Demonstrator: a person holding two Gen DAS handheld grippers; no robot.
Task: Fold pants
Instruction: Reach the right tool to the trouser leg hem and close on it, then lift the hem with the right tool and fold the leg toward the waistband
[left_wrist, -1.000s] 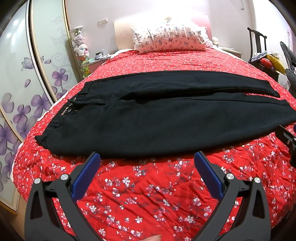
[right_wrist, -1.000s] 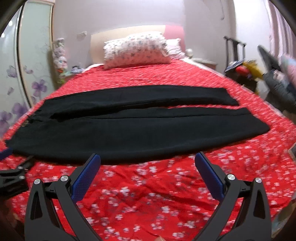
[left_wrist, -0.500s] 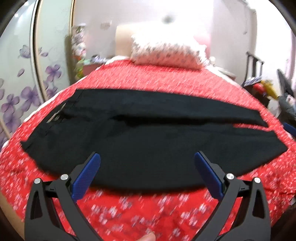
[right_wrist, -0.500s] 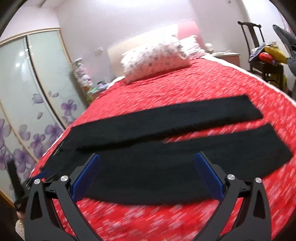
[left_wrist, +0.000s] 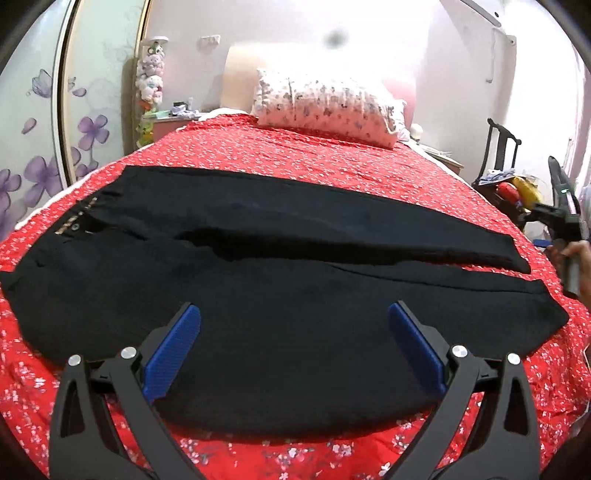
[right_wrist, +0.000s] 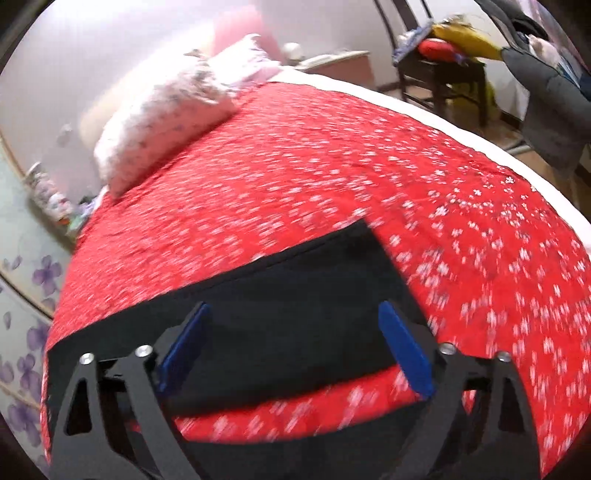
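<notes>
Left wrist: black pants (left_wrist: 280, 317) on bedspread (left_wrist: 332, 162)

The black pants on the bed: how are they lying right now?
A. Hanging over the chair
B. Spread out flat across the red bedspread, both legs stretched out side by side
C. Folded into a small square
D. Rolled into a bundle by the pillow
B. In the left wrist view the black pants lie flat and unfolded across the red bedspread, with the two legs running side by side away from the waistband.
</notes>
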